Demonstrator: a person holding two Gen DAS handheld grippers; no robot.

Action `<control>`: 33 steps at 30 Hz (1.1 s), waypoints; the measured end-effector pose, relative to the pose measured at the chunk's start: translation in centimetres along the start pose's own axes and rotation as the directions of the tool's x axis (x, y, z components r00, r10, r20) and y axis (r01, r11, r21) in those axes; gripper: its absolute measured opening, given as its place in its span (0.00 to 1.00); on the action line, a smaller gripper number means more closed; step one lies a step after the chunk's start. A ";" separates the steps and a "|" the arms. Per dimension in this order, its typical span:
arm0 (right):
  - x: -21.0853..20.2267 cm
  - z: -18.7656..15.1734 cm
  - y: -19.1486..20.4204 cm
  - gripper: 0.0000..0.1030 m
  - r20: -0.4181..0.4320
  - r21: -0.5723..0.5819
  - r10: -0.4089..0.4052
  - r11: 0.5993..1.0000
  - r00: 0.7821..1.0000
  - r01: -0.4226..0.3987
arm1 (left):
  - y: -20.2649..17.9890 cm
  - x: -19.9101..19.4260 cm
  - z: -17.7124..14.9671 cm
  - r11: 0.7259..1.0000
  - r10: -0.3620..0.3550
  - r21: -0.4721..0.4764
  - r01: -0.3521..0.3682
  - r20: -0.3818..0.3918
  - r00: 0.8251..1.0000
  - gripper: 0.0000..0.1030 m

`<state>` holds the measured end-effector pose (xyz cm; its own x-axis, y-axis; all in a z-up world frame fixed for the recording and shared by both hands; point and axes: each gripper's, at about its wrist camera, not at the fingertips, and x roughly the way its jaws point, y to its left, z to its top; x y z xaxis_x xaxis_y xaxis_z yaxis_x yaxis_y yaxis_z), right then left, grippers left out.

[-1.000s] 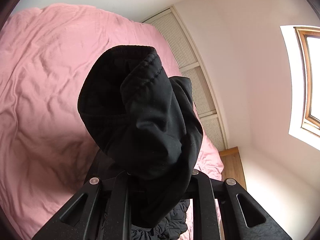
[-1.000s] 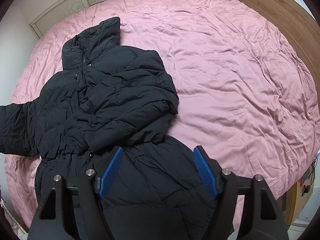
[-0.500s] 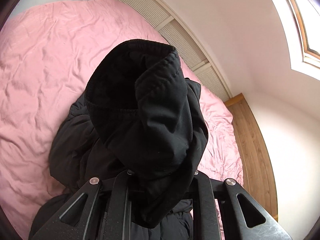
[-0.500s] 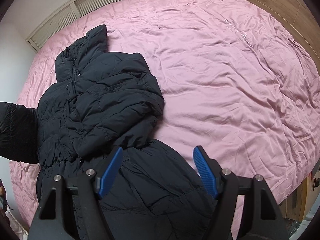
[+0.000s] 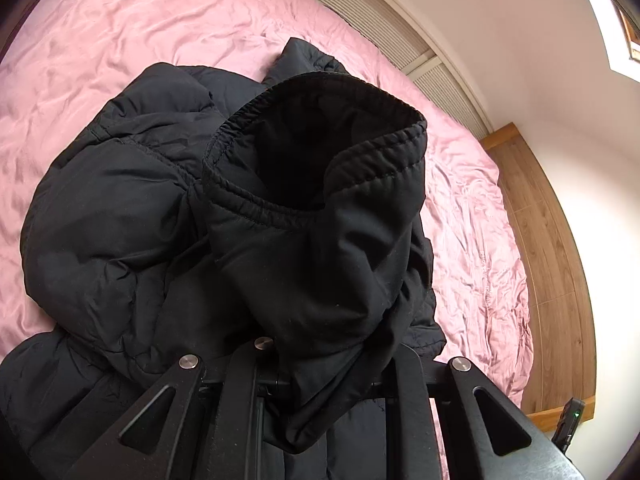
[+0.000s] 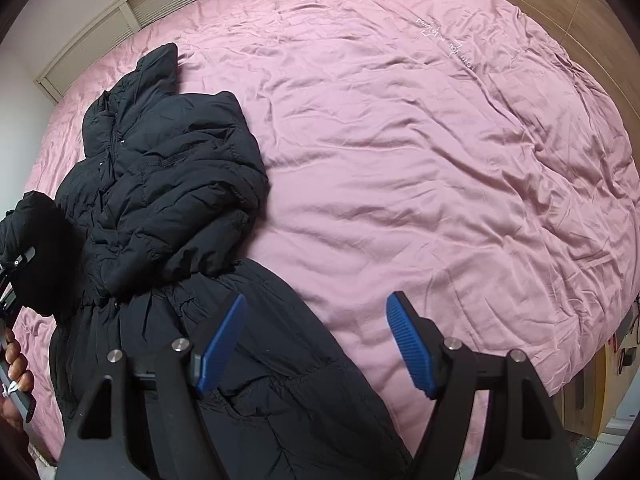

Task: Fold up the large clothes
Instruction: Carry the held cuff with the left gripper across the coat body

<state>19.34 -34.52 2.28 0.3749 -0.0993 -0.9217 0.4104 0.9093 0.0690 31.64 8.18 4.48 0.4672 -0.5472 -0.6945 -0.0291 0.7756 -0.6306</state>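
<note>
A black puffer coat [image 6: 168, 208] lies on the pink bed sheet [image 6: 420, 160], collar toward the far slatted panel, one sleeve folded across its chest. My left gripper [image 5: 320, 364] is shut on the other sleeve's cuff [image 5: 316, 184], whose elastic opening faces the camera and hides the fingertips. The cuff hangs above the coat's body [image 5: 108, 240]. In the right wrist view that lifted sleeve [image 6: 38, 256] shows at the left edge with a hand [image 6: 16, 364] below it. My right gripper [image 6: 316, 344] stands open over the coat's hem edge, blue pads [image 6: 412, 348] apart with nothing between them.
The pink sheet stretches wide to the right of the coat. A slatted panel [image 6: 120, 20] runs along the far side of the bed. Wooden floor [image 5: 548, 264] borders the bed, and a small black device with a green light [image 5: 570, 424] sits near it.
My left gripper has carried the sleeve cuff inward over the coat's body, which now fills the view beneath it. The right gripper has drifted slightly rightward along the hem, still open.
</note>
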 end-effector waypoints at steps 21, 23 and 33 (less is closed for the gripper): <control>2.0 -0.2 0.2 0.70 -0.028 -0.015 0.023 1.000 0.999 -0.023 | 0.0 4.3 -4.0 0.998 0.056 0.043 -0.051 -0.117 0.992 0.48; 2.1 -0.1 0.9 0.70 -0.028 -0.024 0.027 0.999 0.999 -0.028 | -0.1 4.1 -4.2 0.998 0.041 0.049 -0.035 -0.138 0.990 0.48; 1.5 0.6 8.5 0.70 -0.006 -0.159 0.078 0.984 0.997 -0.078 | 2.1 1.1 -5.9 0.990 0.014 0.140 0.006 -0.140 0.990 0.49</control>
<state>23.89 -27.23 1.73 0.4012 -0.0255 -0.9156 0.2426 0.9669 0.0793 26.88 7.34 0.34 0.3380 -0.5754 -0.7447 0.0977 0.8085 -0.5803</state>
